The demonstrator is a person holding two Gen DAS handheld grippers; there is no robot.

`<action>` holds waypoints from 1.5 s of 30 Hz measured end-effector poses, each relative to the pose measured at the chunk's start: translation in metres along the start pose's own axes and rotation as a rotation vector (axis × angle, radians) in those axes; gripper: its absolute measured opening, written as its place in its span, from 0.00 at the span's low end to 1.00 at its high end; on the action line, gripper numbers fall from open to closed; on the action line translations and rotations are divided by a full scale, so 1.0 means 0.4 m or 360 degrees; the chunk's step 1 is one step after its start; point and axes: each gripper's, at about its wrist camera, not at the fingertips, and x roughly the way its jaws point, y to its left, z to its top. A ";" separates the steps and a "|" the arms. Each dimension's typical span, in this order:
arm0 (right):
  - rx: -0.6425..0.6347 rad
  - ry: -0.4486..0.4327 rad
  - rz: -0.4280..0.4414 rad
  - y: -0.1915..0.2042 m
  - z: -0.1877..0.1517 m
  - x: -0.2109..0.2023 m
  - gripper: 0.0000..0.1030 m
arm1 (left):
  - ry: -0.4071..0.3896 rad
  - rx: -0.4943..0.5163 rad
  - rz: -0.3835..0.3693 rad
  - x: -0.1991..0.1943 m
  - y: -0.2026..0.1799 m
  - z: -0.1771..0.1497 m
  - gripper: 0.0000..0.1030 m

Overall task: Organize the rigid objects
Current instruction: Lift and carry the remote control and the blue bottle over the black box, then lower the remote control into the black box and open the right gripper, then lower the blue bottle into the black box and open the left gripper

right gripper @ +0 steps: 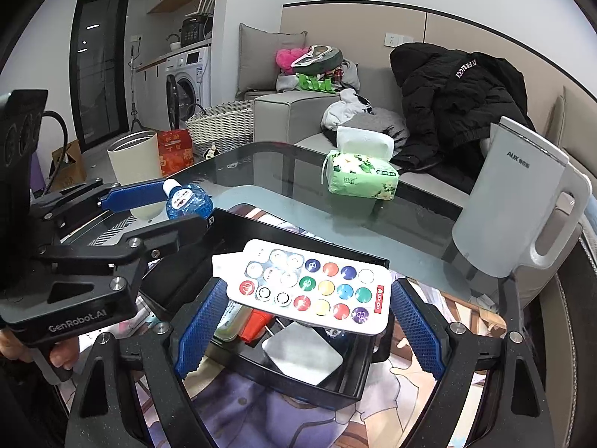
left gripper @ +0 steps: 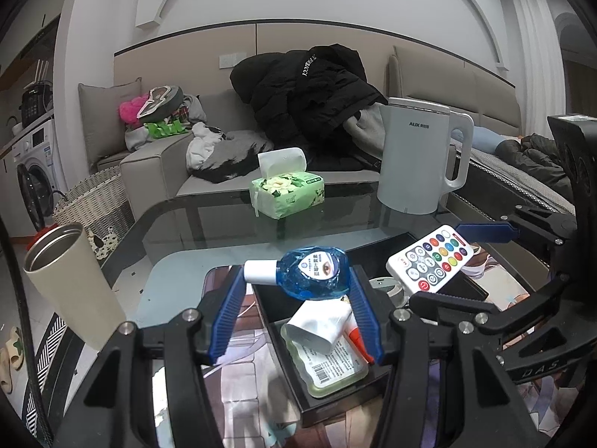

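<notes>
The left tongs (left gripper: 298, 291) are clenched on the blue bottle (left gripper: 312, 272), its long axis crosswise to the fingers with the white cap (left gripper: 259, 271) pointing left, and it hangs directly above the black tray (left gripper: 377, 377) on the counter (left gripper: 224, 220) — so the likely move is straight down. The right tongs (right gripper: 306, 313) grasp the remote (right gripper: 309, 287) by its long edges, also over the tray.

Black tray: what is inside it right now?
In the black tray: a green labelled case, white tube, red-tipped item, silver square. The held remote hides the rest.
</notes>
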 end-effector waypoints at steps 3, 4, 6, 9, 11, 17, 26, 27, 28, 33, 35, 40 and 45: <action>-0.0006 0.0014 -0.0001 -0.004 -0.009 0.020 0.87 | 0.0014 -0.0016 -0.0001 0.016 0.002 -0.013 0.53; -0.0009 0.0024 -0.0001 -0.004 -0.012 0.026 0.87 | 0.0023 -0.0019 -0.0001 0.021 0.002 -0.016 0.53; -0.0023 0.0028 -0.0002 -0.002 -0.014 0.036 0.87 | 0.0042 -0.0013 -0.0002 0.030 0.001 -0.021 0.53; -0.0043 0.0043 -0.0002 -0.002 -0.015 0.047 0.87 | 0.0037 -0.0008 -0.0009 0.031 -0.001 -0.026 0.53; -0.0050 0.0047 -0.0003 -0.001 -0.013 0.054 0.87 | 0.0024 -0.0007 -0.0018 0.028 -0.001 -0.029 0.53; -0.0081 0.0056 0.0014 0.012 -0.017 0.073 0.87 | 0.0036 -0.0002 -0.0036 0.032 0.002 -0.044 0.53; -0.0088 0.0040 0.0030 0.018 -0.022 0.082 0.87 | 0.0038 0.0004 -0.0027 0.038 0.006 -0.057 0.53; -0.0087 0.0036 0.0034 0.018 -0.022 0.082 0.87 | 0.0040 0.0002 -0.0029 0.039 0.007 -0.058 0.53; -0.0085 0.0030 0.0042 0.017 -0.023 0.081 0.87 | 0.0042 -0.0002 -0.0031 0.038 0.009 -0.057 0.53; -0.0099 -0.0020 0.0034 0.018 -0.031 0.064 0.94 | 0.0037 -0.0013 -0.0037 0.036 0.011 -0.055 0.53; -0.0099 -0.0030 0.0037 0.018 -0.033 0.058 0.95 | 0.0041 -0.0011 -0.0041 0.037 0.010 -0.055 0.53; -0.0058 -0.0044 0.0058 0.007 -0.041 0.044 0.99 | 0.0045 -0.0003 -0.0037 0.037 0.005 -0.054 0.56; -0.0060 -0.0083 0.0026 0.001 -0.055 0.028 0.99 | 0.0004 -0.0060 -0.0047 0.015 0.008 -0.048 0.90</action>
